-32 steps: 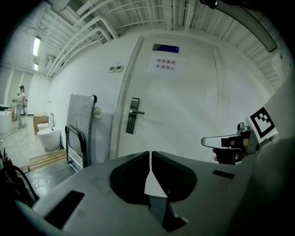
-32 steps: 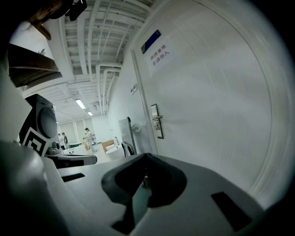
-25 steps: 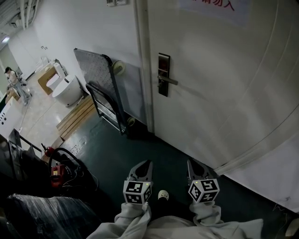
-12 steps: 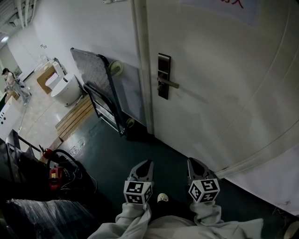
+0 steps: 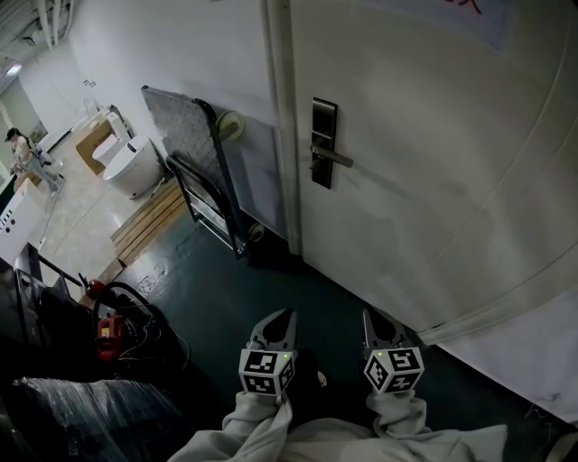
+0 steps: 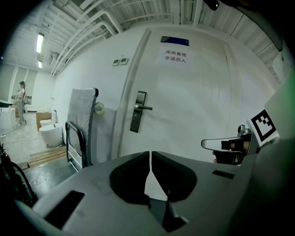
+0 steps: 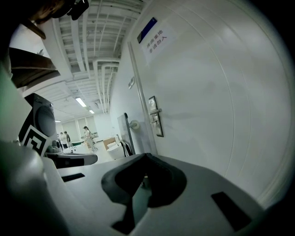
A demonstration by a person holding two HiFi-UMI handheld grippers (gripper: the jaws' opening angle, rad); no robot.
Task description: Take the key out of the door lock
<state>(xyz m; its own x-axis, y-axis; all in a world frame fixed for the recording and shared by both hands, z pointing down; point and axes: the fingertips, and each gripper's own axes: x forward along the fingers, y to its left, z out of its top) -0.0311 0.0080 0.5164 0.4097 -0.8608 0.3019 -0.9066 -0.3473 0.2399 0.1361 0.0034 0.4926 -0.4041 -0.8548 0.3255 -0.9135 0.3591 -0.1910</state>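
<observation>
While head view crops sign [image 5: 452, 18], left gripper view shows it, door lock [image 6: 138, 110]

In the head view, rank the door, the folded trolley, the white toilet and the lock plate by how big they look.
1. door
2. folded trolley
3. white toilet
4. lock plate
The last two look close; the toilet stands farther off, so that order is unsure.
</observation>
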